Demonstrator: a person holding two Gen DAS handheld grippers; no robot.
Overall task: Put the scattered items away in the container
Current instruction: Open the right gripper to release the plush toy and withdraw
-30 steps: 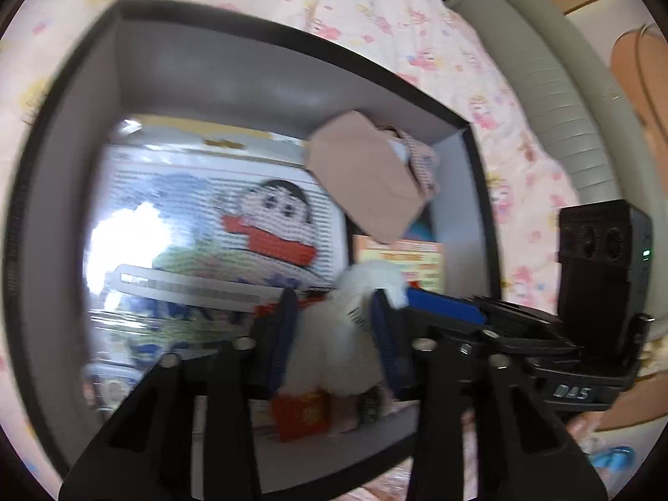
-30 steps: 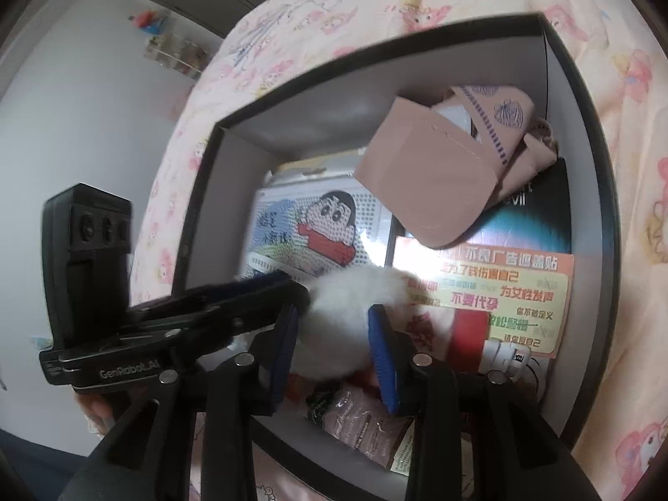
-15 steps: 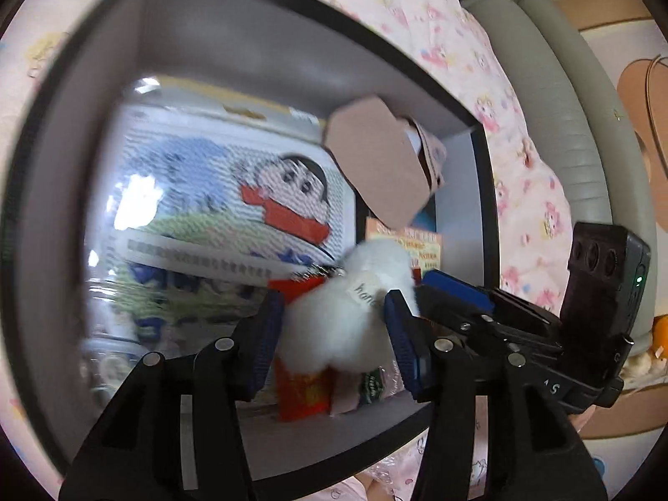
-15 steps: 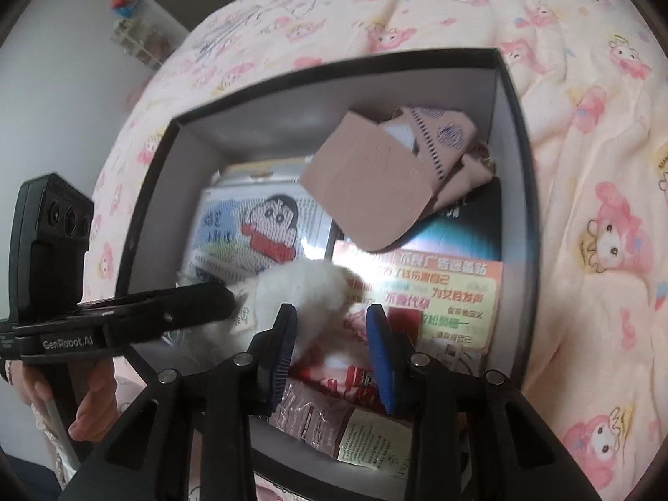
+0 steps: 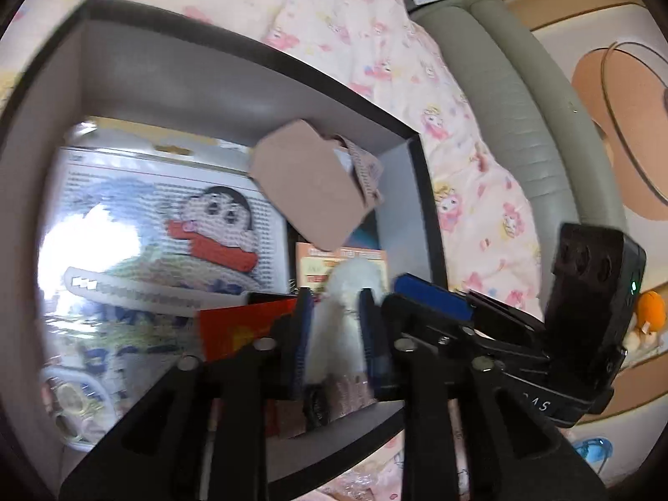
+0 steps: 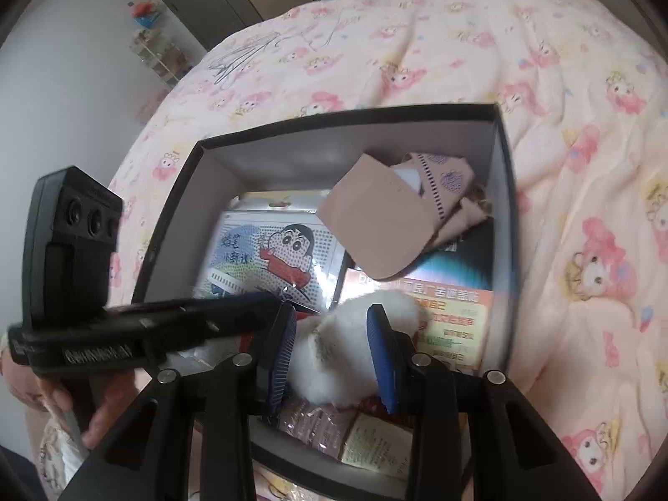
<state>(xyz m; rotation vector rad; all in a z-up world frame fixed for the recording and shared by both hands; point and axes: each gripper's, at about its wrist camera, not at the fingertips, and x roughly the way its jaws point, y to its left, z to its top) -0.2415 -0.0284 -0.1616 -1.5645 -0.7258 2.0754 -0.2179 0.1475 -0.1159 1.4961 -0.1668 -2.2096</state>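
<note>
White fluffy toy (image 6: 355,350) is showing between blue pads (image 6: 382,359). Black box (image 6: 506,250) with grey inside is sitting on a pink cartoon-print blanket (image 6: 584,167); a tan pouch (image 6: 375,225) and orange leaflet (image 6: 455,325) are lying inside.

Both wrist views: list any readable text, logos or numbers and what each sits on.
"GenRobot.AI", blurred but legible: on the side of the left hand-held gripper.
"S A S"-like letters, partial: on the right hand-held gripper body, not reliable.
Orange leaflet: Chinese print, too blurred to read.
Cartoon-boy sheet: blue characters, unreadable.
Snack packets: print too small.
</note>
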